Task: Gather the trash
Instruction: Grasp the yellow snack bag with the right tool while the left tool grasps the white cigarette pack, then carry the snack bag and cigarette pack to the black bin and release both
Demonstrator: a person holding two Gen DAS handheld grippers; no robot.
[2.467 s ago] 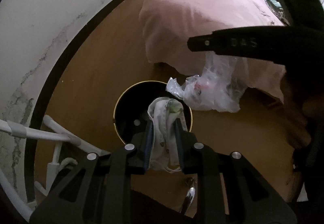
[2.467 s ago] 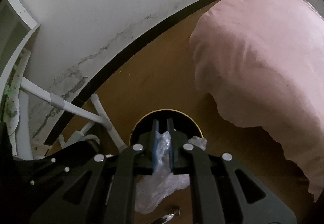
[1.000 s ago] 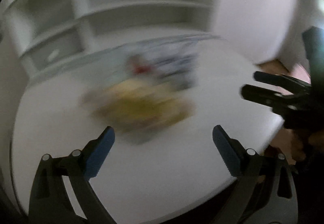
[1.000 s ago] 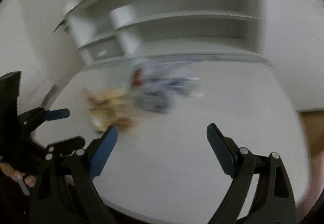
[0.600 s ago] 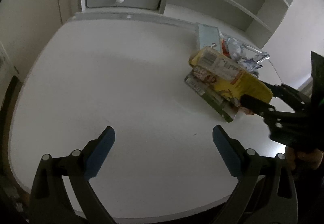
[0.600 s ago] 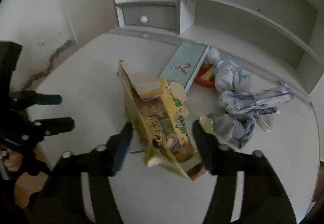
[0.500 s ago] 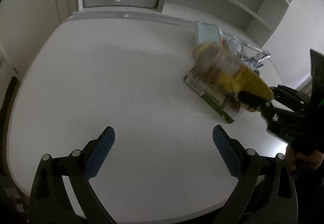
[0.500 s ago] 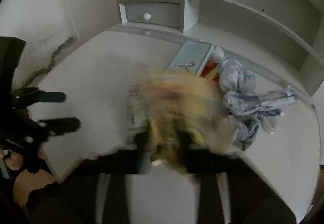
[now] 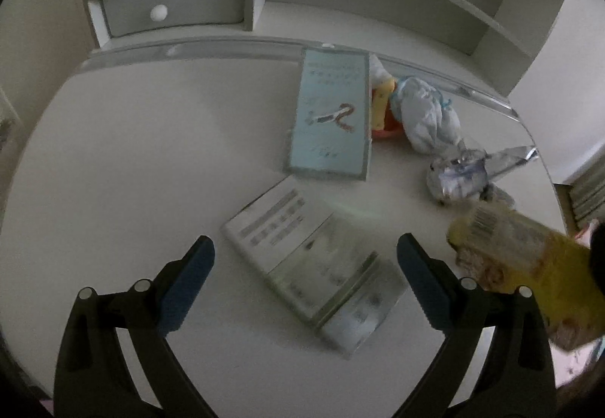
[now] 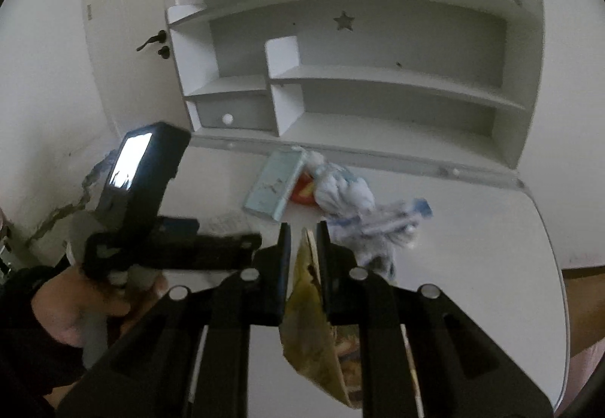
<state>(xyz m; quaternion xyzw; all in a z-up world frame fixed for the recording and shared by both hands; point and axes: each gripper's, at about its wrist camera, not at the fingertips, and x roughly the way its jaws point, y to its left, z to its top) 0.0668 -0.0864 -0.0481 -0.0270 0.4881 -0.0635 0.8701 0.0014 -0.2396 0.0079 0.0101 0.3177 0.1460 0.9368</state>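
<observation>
right gripper (image 10: 303, 236): jaws clamped on a flattened yellow snack box (image 10: 317, 335), which hangs between the fingers, clear of the white desk (image 10: 472, 267). in the left wrist view the same box (image 9: 529, 267) appears blurred at the right edge, above the desk surface.

left gripper (image 9: 304, 259): jaws spread wide, nothing between the pads, poised over a flat grey-white printed carton (image 9: 314, 263) lying on the desk (image 9: 132, 161). contact with the carton is not evident. in the right wrist view this gripper (image 10: 211, 232) sits left of the yellow box, carried by a hand (image 10: 94, 301) in a dark sleeve.

remaining trash, placed relative to the printed carton: a pale blue box (image 9: 332, 115) lies flat just behind it, towards the shelf unit (image 9: 378, 2); a red-and-yellow item (image 9: 383, 108) is tucked against the blue box's right side; a crumpled white-and-blue wrapper (image 9: 427, 115) touches that item; a crinkled silver-blue wrapper (image 9: 465, 176) lies further right, near the desk's edge.

the shelf unit stands at the back of the desk, with a grey drawer (image 9: 170, 6) at its left.
</observation>
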